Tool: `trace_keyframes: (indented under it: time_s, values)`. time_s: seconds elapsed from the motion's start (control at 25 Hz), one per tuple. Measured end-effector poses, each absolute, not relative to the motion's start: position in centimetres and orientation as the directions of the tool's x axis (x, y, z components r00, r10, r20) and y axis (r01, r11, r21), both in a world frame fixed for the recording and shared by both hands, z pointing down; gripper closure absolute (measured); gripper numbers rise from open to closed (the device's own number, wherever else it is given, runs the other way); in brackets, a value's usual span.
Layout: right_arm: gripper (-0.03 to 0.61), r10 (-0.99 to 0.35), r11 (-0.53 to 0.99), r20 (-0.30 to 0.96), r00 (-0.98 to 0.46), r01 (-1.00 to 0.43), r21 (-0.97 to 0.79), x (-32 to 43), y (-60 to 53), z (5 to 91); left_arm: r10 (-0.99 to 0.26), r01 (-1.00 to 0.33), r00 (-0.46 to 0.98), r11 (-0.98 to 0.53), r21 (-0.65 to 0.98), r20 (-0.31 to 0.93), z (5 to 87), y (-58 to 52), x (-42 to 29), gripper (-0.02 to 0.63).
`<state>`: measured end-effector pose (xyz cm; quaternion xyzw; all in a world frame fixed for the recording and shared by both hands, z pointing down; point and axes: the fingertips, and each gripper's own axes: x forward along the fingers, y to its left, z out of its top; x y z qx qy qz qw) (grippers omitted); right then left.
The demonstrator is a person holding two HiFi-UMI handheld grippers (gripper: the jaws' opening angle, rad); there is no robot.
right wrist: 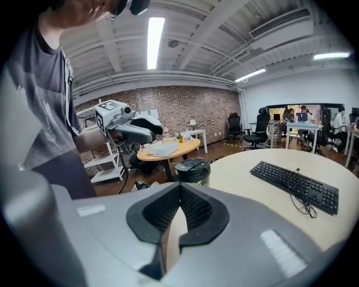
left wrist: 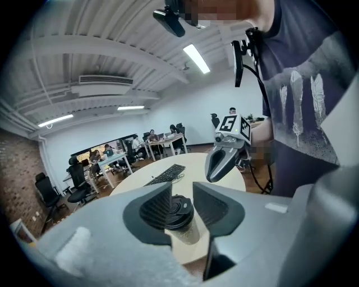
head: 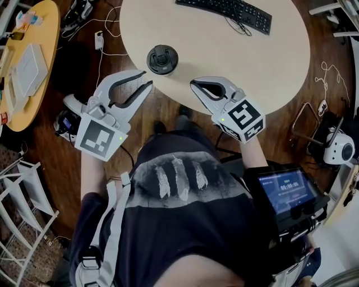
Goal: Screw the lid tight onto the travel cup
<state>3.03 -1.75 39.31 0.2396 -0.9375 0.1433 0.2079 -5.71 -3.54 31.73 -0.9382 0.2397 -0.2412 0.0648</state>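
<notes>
The travel cup (head: 162, 60), lid on, stands by the counter's (head: 235, 61) near left edge. The left claw (head: 147, 79) hangs near it, narrowly parted and empty. The right claw (head: 194, 85) is closed on nothing.

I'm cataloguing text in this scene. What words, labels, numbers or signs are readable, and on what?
No text reads clearly.
Screen: white digits, too blurred to read.
Keyboard: key legends too small.
Cubes: marker patterns, no words.
Lid: nothing legible.
</notes>
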Motion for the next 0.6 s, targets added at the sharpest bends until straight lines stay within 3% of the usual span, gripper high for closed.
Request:
trace_keyframes:
  time_s: [0.2, 0.28, 0.4, 0.6]
  values:
    - [0.571, -0.348, 0.860, 0.501, -0.793, -0.482, -0.165, 5.7, -2.3, 41.6, -0.457, -0.386, 0.753, -0.890, -0.244, 0.473, 32.6, -4.6, -3.7, 0.328]
    - [0.571, -0.336, 0.860, 0.503, -0.796, -0.477, -0.181, 6.3, -2.8, 42.4, -0.413, -0.356, 0.719, -0.910, -0.215, 0.559, 34.5, -4.7, -3.8, 0.251]
    - [0.551, -0.327, 0.863, 0.523, -0.787, -0.475, -0.175, 7.0, -3.4, 43.8, -0.404, -0.308, 0.640, -0.914, -0.263, 0.654, 37.0, -5.1, -4.2, 0.249]
    - [0.478, -0.275, 0.882, 0.529, -0.803, -0.430, -0.194, 5.8, -3.9, 45.7, -0.405, -0.343, 0.647, -0.911, -0.228, 0.646, 38.2, -6.6, -4.3, 0.249]
